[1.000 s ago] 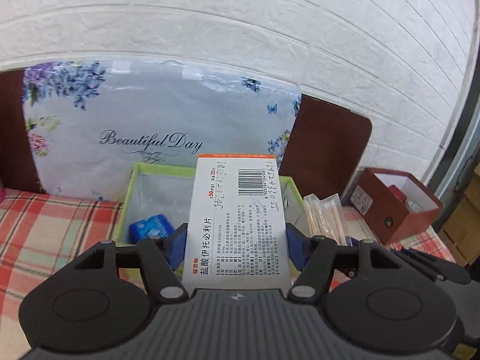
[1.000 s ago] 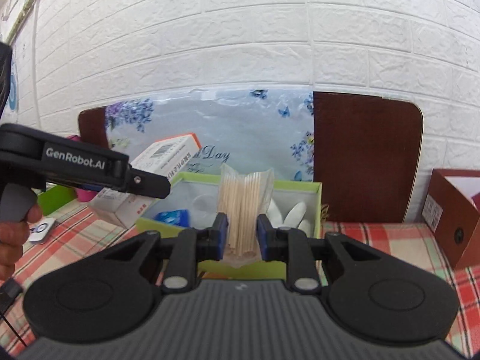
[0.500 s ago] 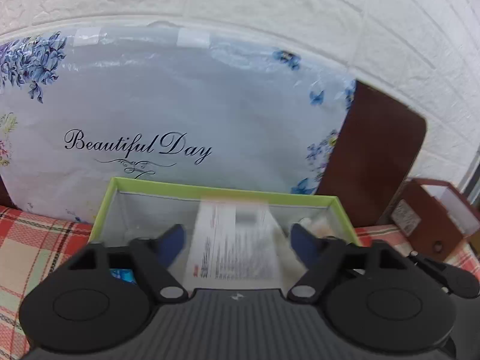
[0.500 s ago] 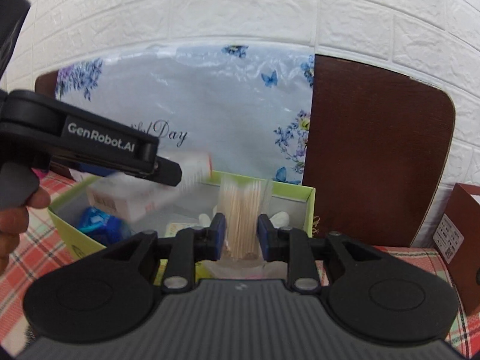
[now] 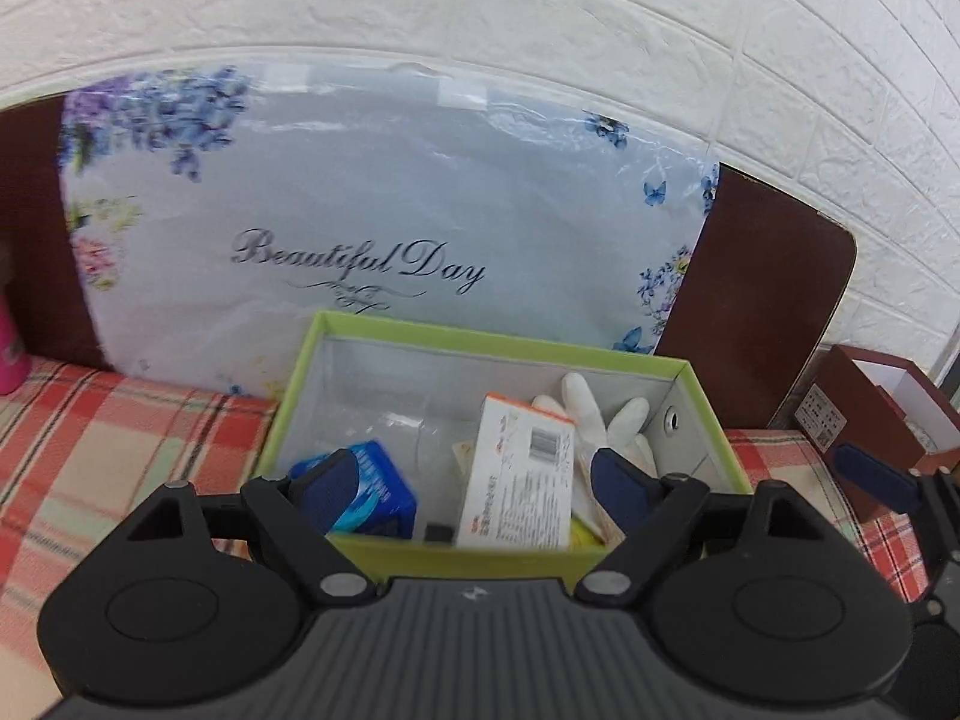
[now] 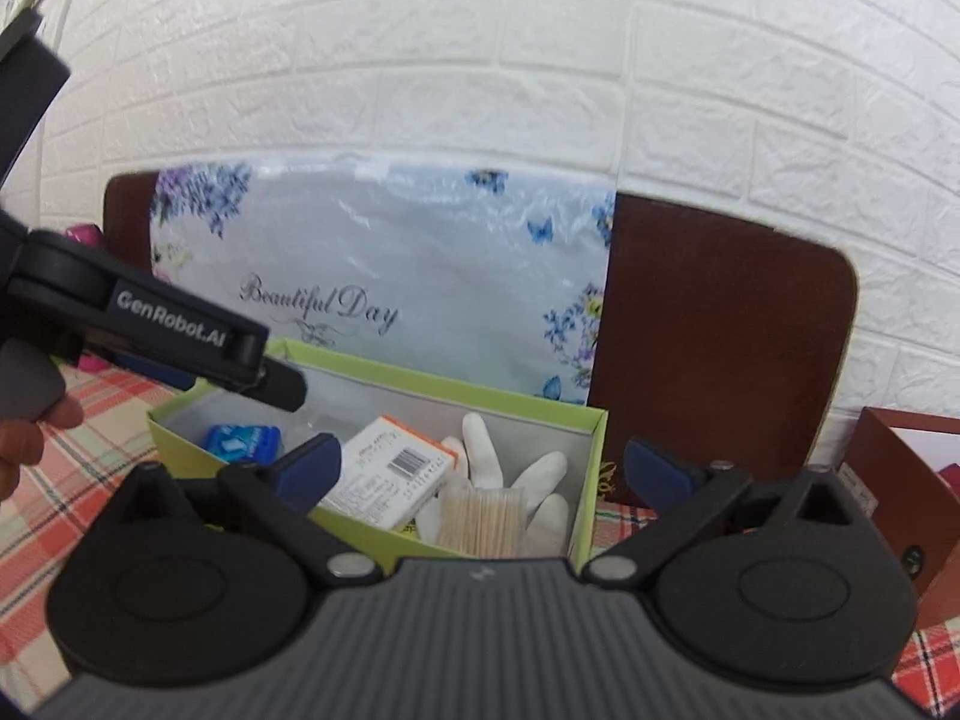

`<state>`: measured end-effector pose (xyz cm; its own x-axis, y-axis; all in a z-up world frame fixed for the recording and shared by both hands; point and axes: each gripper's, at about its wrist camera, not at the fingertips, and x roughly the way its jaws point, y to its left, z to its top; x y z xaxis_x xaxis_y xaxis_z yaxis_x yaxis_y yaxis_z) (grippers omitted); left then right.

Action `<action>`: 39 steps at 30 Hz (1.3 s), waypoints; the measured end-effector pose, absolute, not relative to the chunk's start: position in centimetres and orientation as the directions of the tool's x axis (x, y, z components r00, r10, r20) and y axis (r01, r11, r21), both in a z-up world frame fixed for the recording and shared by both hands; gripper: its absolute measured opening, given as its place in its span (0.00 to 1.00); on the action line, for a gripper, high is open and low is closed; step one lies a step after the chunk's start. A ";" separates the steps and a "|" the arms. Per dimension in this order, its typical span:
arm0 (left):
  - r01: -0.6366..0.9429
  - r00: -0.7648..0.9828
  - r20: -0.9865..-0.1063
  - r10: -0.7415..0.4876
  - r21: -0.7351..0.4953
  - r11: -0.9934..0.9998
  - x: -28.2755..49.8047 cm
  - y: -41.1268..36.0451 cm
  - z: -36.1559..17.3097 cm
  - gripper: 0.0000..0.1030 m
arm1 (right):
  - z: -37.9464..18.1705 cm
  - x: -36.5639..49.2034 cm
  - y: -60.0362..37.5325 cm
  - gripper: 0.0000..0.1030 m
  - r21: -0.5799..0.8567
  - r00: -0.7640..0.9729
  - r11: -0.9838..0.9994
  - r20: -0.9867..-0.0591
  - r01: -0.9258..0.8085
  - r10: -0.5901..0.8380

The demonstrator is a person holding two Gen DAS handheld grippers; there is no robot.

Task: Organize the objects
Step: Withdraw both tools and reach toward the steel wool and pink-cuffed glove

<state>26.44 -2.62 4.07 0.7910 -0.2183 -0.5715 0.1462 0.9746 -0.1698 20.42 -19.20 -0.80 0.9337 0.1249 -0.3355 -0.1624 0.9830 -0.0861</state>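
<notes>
Nearest the cameras, left hand-held gripper and right hand-held gripper both spread apart, holding nothing, over the green box on the checked counter. Inside, just ahead: one medicine box tilted, long axis front-to-back; one toothpick bundle; one blue pack; one white glove. Behind, one floral bag.

We see a plaid-covered tabletop carrying a green box, a brown box at right, a pink bottle far left.
</notes>
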 end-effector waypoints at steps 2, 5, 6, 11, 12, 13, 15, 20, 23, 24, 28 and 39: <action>0.136 0.792 -0.576 -0.202 -0.156 0.978 24.5 -2.5 4.7 0.85 | 0.2 18.5 -19.3 1.00 -0.061 0.939 0.985 -0.316 -0.164 0.137; 0.140 0.812 -0.554 -0.183 -0.119 0.983 21.1 -2.4 5.3 0.85 | 1.1 15.7 -19.2 1.00 -0.043 0.942 0.985 -0.303 -0.166 0.145; 0.138 0.815 -0.552 -0.176 -0.109 0.984 20.0 -2.4 5.3 0.85 | 1.4 14.6 -19.1 1.00 -0.045 0.944 0.986 -0.299 -0.160 0.139; 0.134 0.813 -0.560 -0.161 -0.089 0.987 15.7 -2.0 4.6 0.85 | 1.5 10.1 -19.0 1.00 -0.023 0.946 0.990 -0.298 -0.141 0.128; 0.130 0.811 -0.564 -0.157 -0.088 0.988 15.0 -2.0 4.3 0.85 | 1.5 9.3 -19.0 1.00 -0.019 0.945 0.990 -0.303 -0.139 0.127; 0.127 0.809 -0.568 -0.154 -0.088 0.988 14.3 -1.9 4.1 0.85 | 1.4 8.5 -19.0 1.00 -0.012 0.944 0.991 -0.306 -0.134 0.123; 0.124 0.807 -0.572 -0.149 -0.084 0.989 13.0 -1.8 3.5 0.85 | 1.0 7.1 -19.1 1.00 0.010 0.941 0.992 -0.314 -0.126 0.123; 0.100 0.795 -0.594 -0.121 -0.069 0.993 10.3 -1.4 1.8 0.85 | -0.2 4.2 -19.5 1.00 0.078 0.926 0.990 -0.350 -0.119 0.139; 0.083 0.780 -0.618 -0.103 -0.062 0.995 9.5 -1.1 0.8 0.85 | -1.1 3.0 -19.8 1.00 0.108 0.919 0.989 -0.370 -0.102 0.135; 0.080 0.773 -0.626 -0.102 -0.063 0.995 9.3 -1.0 0.5 0.85 | -1.4 2.6 -19.9 1.00 0.120 0.917 0.988 -0.375 -0.096 0.135; 0.074 0.754 -0.650 -0.094 -0.058 0.996 8.6 -0.5 -0.6 0.85 | -2.7 1.6 -20.0 1.00 0.150 0.905 0.986 -0.405 -0.073 0.128; 0.055 0.713 -0.694 -0.103 -0.091 0.994 8.4 1.3 -2.6 0.85 | -6.6 3.0 -17.3 0.94 0.059 0.865 0.993 -0.487 -0.105 0.121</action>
